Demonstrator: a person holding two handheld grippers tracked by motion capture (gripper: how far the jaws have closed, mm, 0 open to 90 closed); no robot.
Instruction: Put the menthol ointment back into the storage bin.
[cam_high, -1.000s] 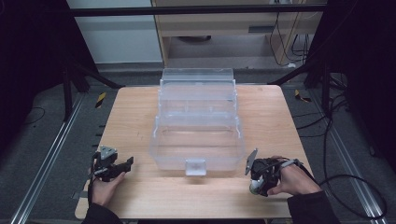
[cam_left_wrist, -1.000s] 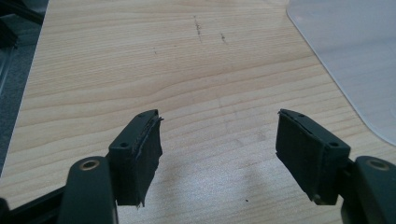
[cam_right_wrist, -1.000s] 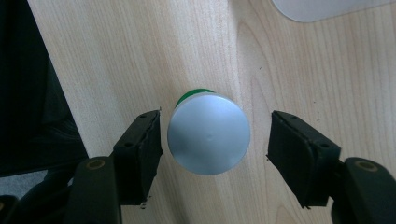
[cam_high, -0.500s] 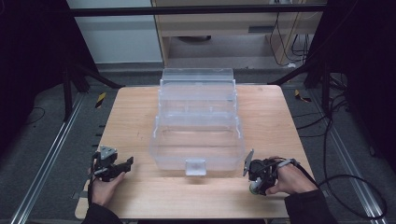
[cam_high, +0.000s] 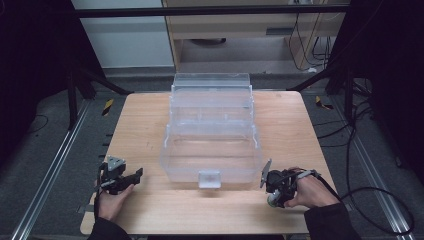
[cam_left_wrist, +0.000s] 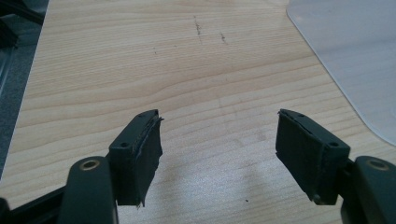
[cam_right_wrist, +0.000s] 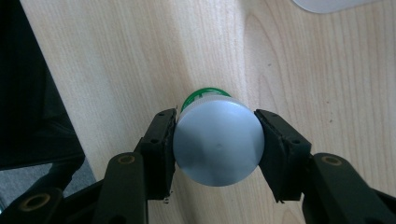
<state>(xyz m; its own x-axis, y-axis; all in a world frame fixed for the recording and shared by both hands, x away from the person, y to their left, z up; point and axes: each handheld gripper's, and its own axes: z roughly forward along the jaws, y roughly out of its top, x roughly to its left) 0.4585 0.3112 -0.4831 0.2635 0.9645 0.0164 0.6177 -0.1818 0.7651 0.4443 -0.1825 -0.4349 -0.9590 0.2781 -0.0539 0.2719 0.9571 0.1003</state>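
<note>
two grippers low over the wooden table (cam_high: 150, 125). right gripper (cam_right_wrist: 217, 142) jaws just closed, clamping a white-capped bottle (cam_right_wrist: 217, 144) at the near right edge. left gripper (cam_left_wrist: 219, 149) spread wide, holding nothing, beside the clear plastic box (cam_high: 212, 145).

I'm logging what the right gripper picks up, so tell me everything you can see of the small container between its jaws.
The small container is round, with a pale grey-white, plastic-looking top face and a green band showing at its far edge. It stands on the wooden table, seen end-on from above. The right gripper has just closed on it: both black pads press its sides. Its lower body is hidden.
</note>
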